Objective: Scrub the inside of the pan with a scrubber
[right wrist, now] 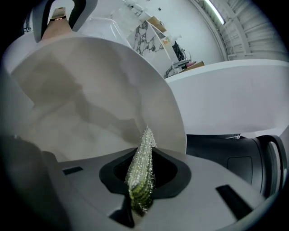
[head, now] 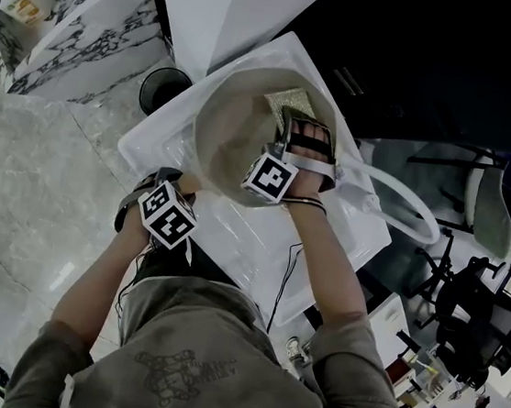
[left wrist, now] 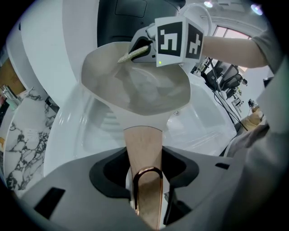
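A cream-coloured pan is held tilted over a white sink. My left gripper is shut on the pan's wooden handle, which runs between its jaws toward the pan. My right gripper is shut on a green and silver scrubber, seen edge-on between its jaws. The scrubber lies against the inside of the pan near its far rim. The same scrubber shows at the far rim in the left gripper view, under the right gripper. The pan's inside fills the right gripper view.
A curved white faucet rises at the sink's right. A round black drain or bin sits past the sink's far left corner. A marble counter stands at the upper left. Office chairs crowd the right side.
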The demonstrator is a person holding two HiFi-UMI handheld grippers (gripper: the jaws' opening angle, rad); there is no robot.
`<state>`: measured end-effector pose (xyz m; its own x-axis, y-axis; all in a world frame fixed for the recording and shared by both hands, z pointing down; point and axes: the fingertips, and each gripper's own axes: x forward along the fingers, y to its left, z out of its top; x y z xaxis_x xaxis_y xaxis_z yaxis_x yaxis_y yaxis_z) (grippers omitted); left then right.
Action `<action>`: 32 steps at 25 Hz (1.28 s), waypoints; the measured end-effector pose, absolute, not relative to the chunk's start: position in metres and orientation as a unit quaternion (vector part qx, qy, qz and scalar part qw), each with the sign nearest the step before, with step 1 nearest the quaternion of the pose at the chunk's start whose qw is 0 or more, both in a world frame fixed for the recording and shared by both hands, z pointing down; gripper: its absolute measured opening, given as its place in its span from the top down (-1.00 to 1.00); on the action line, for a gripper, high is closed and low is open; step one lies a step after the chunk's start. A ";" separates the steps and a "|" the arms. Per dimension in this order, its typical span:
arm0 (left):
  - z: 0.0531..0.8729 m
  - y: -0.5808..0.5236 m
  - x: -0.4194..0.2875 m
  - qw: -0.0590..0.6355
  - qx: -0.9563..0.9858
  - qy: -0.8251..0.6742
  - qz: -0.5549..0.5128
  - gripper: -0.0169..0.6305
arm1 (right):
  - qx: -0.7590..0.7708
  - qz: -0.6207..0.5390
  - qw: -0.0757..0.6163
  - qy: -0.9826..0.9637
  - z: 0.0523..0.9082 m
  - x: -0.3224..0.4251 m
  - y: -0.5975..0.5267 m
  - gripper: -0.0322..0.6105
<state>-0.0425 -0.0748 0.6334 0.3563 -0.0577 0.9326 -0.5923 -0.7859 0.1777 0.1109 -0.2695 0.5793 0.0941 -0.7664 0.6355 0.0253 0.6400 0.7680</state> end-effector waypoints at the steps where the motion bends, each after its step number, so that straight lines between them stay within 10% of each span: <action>1: 0.633 -0.075 -0.043 0.253 0.784 -0.207 0.528 0.31 | 0.306 -0.283 0.680 -0.603 0.581 0.116 -0.267 0.67; 19: 0.635 -0.075 -0.044 0.254 0.783 -0.207 0.530 0.31 | 0.262 -0.065 0.750 -0.604 0.609 0.168 -0.186 0.67; 32: 0.634 -0.077 -0.043 0.254 0.780 -0.212 0.531 0.31 | 0.210 0.163 0.672 -0.692 0.627 0.113 -0.114 0.67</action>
<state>-0.0433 -0.0775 0.6336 0.3464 -0.0613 0.9361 -0.6007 -0.7809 0.1712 0.1133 -0.1144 0.6268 -0.0102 -0.0704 0.9975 -0.5093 0.8588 0.0554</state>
